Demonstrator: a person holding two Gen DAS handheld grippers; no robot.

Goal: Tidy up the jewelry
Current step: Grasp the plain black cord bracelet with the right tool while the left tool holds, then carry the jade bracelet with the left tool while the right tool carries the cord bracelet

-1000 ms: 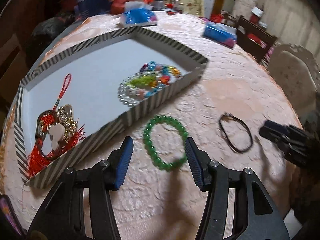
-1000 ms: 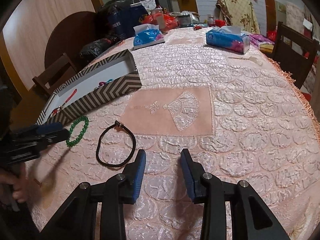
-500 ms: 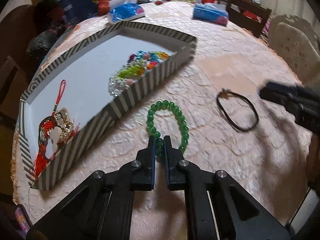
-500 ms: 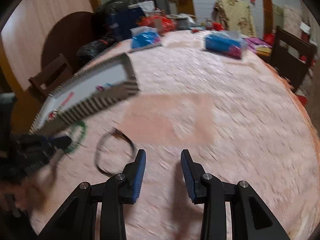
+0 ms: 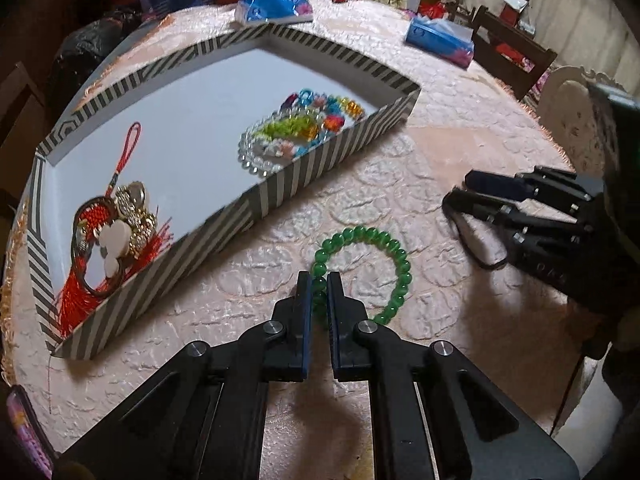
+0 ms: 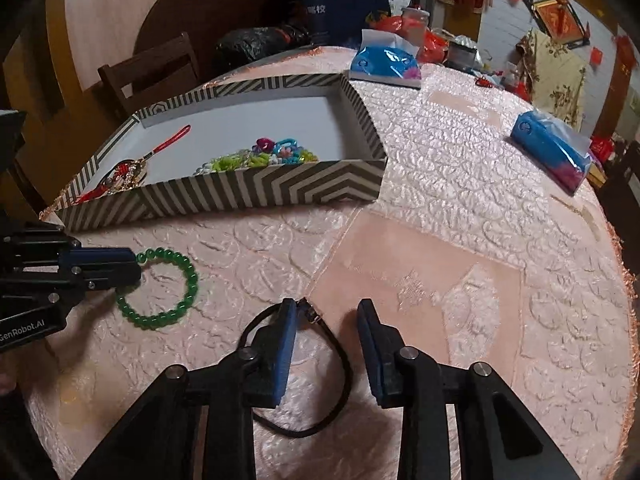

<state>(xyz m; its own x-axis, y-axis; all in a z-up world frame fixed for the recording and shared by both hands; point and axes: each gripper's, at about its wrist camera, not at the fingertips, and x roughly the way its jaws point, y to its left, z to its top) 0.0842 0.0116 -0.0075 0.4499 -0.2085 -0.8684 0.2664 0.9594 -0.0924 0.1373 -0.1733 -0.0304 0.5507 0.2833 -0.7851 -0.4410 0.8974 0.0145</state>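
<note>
Between the left tongs, whose blue pads are pinched nearly together, sits the near-left arc of one green bead bracelet; the rest of its ring lies flat on the pink quilted worktop. Glossy, round, evenly sized beads make up the loop. To its right, the right tongs stand spread wide, gripping nothing, lowered over one black cord bracelet with a small metal clasp; the left pad rests on or just above the cord (contact cannot be told), and one side of the loop runs between the two pads. Just beyond the green bracelet stands one shallow striped box with a white floor. Inside it lie two clusters: a red tasselled charm with gold pieces at the near-left end, and a heap of clear and coloured bead bracelets at the far-right end. Farther back on the worktop are two blue tissue packs, well apart.
</note>
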